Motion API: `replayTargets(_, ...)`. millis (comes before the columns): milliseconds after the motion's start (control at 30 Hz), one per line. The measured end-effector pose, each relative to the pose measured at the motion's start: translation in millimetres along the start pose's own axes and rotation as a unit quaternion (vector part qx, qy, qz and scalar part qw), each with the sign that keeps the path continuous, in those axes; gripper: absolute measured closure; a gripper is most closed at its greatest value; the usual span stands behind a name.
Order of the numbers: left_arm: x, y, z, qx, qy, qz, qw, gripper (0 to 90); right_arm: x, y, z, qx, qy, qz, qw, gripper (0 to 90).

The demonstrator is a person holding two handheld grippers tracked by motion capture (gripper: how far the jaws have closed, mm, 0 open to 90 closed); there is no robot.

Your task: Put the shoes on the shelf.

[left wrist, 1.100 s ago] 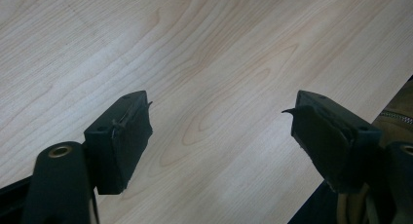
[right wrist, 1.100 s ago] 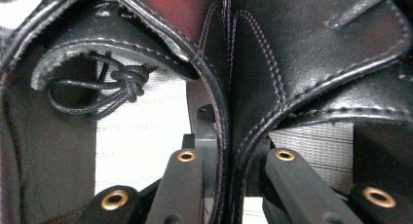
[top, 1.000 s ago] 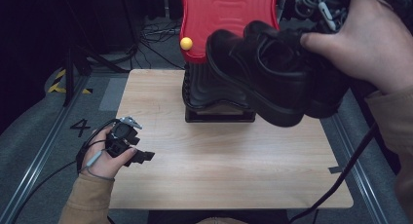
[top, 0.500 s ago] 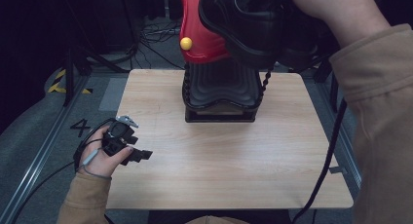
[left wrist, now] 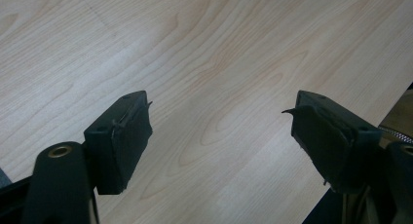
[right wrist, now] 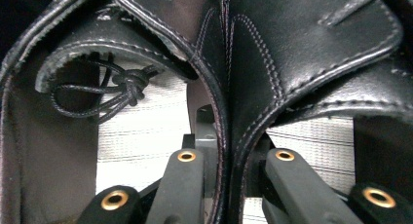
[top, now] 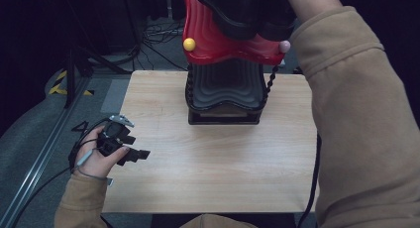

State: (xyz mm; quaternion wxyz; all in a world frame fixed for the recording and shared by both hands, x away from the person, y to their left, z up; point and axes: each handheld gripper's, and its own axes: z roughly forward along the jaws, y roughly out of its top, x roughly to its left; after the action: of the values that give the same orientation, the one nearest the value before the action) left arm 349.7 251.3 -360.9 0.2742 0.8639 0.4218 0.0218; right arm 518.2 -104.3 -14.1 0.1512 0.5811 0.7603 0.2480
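Two black leather shoes [top: 245,12] hang high at the far side of the bench [top: 223,163], raised in front of the red upper part of a shoe rack [top: 223,44] whose black ribbed tiers [top: 224,91] stand at the bench's far middle. A yellow knob [top: 188,44] sits on the rack's left edge and a pink one [top: 284,46] on its right.

In the right gripper view, the right gripper [right wrist: 228,151] has its fingers [right wrist: 187,180] closed on the adjoining inner walls of the shoes [right wrist: 302,53], one finger inside each shoe, so the pair is pinched side by side. A knotted black lace [right wrist: 124,85] lies inside the left shoe's opening. The person's right arm, in a tan sleeve [top: 356,129], reaches up across the right of the high view.

The left gripper [top: 130,153] rests low at the bench's near left corner, held in the left hand [top: 96,156], well apart from the rack. In the left gripper view its fingers [left wrist: 119,136] stand wide apart over bare pale wood [left wrist: 209,63], gripping nothing. A cable [top: 74,158] loops off behind the hand.
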Motion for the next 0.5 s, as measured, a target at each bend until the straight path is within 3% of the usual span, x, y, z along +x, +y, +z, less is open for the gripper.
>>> replayTargets(167, 1.9, -1.2, -1.4, -0.002, -0.005, -0.001, 1.0000, 22.8, 1.2, 11.2, 17.5, -0.029, -0.009, 0.013, 0.9995, 82.4)
replayTargets(333, 4.0, -3.6, -4.6, -0.008, -0.004, -0.005, 1.0000, 22.8, 3.6, 16.4, 36.6, -0.047, -0.040, 0.010, 0.9981, 82.3)
replayTargets(500, 4.8, -3.9, -4.4, -0.007, -0.003, -0.007, 0.9999, 22.8, 7.5, 15.7, 49.2, -0.067, -0.053, 0.001, 0.9964, 82.0)
